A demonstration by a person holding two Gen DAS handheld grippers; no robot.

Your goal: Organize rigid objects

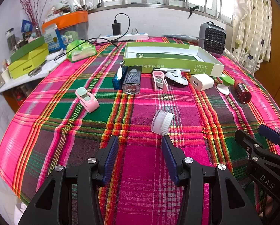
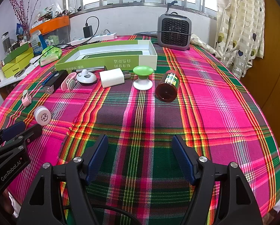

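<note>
The right hand-held gripper [image 2: 140, 156] hangs wide open over the plaid table [image 2: 205, 97], holding nothing. Far ahead lie a brown bottle [image 2: 167, 86], green knob [image 2: 142, 77] and white charger [image 2: 112, 78], near a green box [image 2: 109, 61]. The left hand-held gripper [image 2: 17, 131] sits near left beside a white jar [image 2: 42, 115].

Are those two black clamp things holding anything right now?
No. The left tool and the right tool are both open and empty; the small white jar lies just ahead, untouched.

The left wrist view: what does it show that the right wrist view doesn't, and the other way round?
Only the left wrist view shows the clear side of the small jar lying just ahead of the left gripper. Only the right wrist view shows the jar's printed cap face and the brown bottle's green label. Both show the open green box, white charger and plaid cloth.
</note>
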